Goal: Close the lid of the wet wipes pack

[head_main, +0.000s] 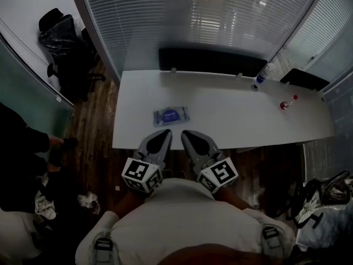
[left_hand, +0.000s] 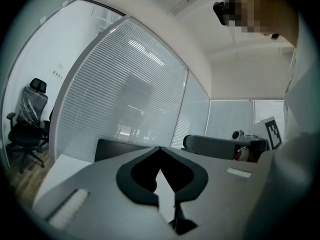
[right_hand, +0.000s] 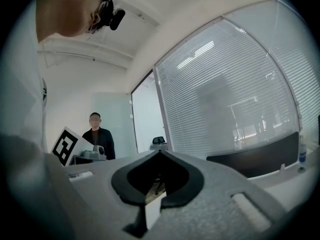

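The wet wipes pack (head_main: 171, 115) lies flat on the white table (head_main: 231, 120), near its front edge and left of centre. It is bluish with a darker blue oval lid on top; whether the lid is up or down cannot be made out. My left gripper (head_main: 166, 132) and right gripper (head_main: 186, 133) are held side by side just in front of the table edge, below the pack and apart from it. Both are shut with nothing between the jaws. The left gripper (left_hand: 160, 149) and right gripper (right_hand: 160, 152) point up at the room, so the pack is out of both gripper views.
A small red-capped bottle (head_main: 285, 104) and a blue-capped bottle (head_main: 261, 76) stand at the table's right. A black panel (head_main: 212, 61) runs along the back edge. A black chair (head_main: 60, 48) and a person (head_main: 22, 142) are left; bags (head_main: 325, 203) lie on the right floor.
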